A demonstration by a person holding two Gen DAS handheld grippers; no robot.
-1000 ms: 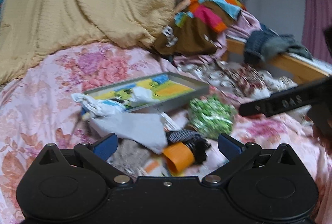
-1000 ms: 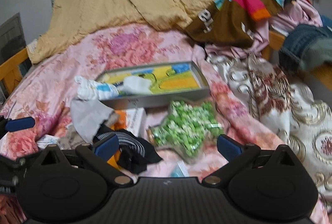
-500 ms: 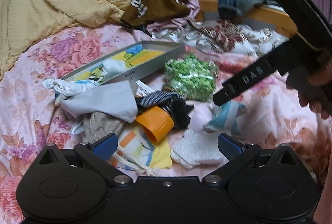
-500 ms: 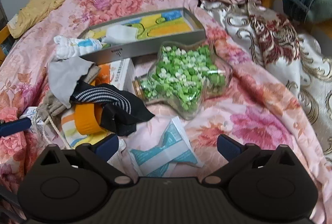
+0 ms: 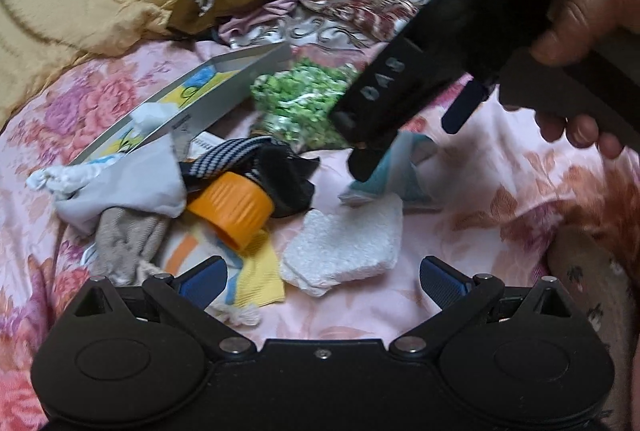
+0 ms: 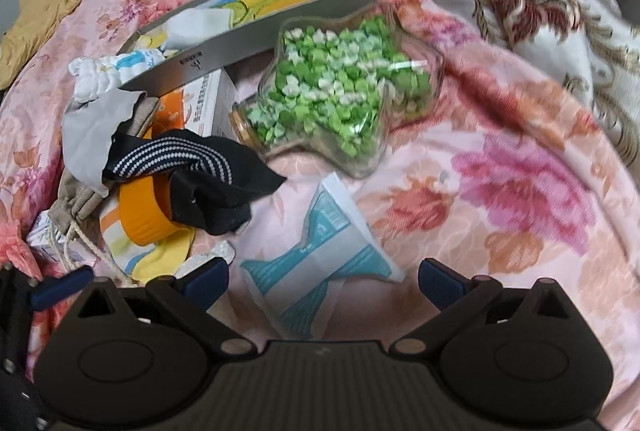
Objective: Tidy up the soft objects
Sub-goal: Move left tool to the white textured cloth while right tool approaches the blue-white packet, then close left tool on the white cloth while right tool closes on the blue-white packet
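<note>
Grippers both over soft clutter on the floral bedspread (image 6: 532,167), jaws apart, nothing held.

Left gripper (image 5: 320,277) hovers above a white fluffy cloth (image 5: 346,245); right gripper (image 6: 322,279) sits over a teal-and-white packet (image 6: 320,263), held by a hand (image 5: 576,31) (seen in the left view). Black striped sock (image 6: 188,159) drapes on an orange cap (image 6: 144,211), beside a grey cloth (image 5: 132,187) and beige pouch (image 5: 128,235). Star-shaped jar of green beads (image 6: 340,87) lies touching the grey tray (image 6: 248,43), near mid-bed.
</note>
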